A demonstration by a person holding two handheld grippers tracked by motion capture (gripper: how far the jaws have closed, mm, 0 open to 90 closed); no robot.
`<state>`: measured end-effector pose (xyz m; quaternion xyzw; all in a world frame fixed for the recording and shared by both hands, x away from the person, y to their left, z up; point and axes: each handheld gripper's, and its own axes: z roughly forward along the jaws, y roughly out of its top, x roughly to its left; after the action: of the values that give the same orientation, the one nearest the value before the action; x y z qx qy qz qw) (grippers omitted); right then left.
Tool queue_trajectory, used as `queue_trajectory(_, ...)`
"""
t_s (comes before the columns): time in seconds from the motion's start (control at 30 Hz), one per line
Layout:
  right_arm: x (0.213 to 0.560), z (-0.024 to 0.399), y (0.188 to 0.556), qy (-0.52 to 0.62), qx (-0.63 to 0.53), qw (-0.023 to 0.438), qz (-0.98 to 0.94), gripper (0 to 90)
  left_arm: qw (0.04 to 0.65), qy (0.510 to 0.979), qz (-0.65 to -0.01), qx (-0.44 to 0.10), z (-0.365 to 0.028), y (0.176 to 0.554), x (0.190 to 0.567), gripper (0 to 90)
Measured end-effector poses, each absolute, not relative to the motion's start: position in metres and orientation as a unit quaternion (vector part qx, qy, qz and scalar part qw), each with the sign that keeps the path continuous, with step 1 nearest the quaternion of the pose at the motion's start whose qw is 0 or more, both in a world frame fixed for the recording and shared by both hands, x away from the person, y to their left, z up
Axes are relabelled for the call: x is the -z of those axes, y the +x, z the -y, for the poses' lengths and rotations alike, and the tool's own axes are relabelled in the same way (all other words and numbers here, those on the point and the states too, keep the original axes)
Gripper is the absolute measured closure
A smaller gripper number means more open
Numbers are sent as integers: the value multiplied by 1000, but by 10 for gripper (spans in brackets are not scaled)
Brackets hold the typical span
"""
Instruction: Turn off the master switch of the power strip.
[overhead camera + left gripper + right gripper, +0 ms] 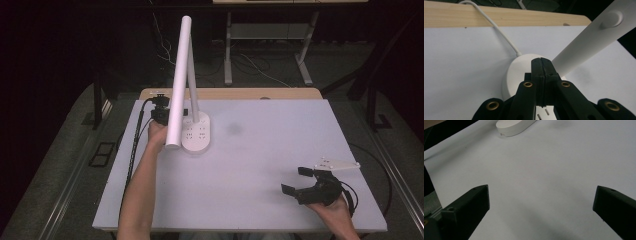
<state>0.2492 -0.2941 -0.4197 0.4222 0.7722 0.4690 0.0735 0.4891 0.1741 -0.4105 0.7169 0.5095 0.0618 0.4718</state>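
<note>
Left gripper [541, 65] pressed together on nothing, poised over the white lamp base [196, 134] at the table's [260, 165] far left, with the slanted lamp head [179, 82] crossing just beside (cord [499, 30] trailing behind), right gripper [296, 181] spread wide, well apart.

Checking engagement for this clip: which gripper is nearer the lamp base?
Left. The left gripper, jaws shut, sits right over the lamp base; the right gripper, open, rests far across the table.

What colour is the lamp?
White all over: the lamp, best seen in the high view.
</note>
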Motion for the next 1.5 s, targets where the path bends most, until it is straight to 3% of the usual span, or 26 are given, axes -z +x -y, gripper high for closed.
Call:
queue_trajectory(0.53,419,294,249,417,-473,73,-772,0,441,728,-522,-57,-168,494,428,896)
queue_trajectory(1.5,418,294,248,417,-472,71,-773,0,453,719,-526,-40,-162,491,433,893)
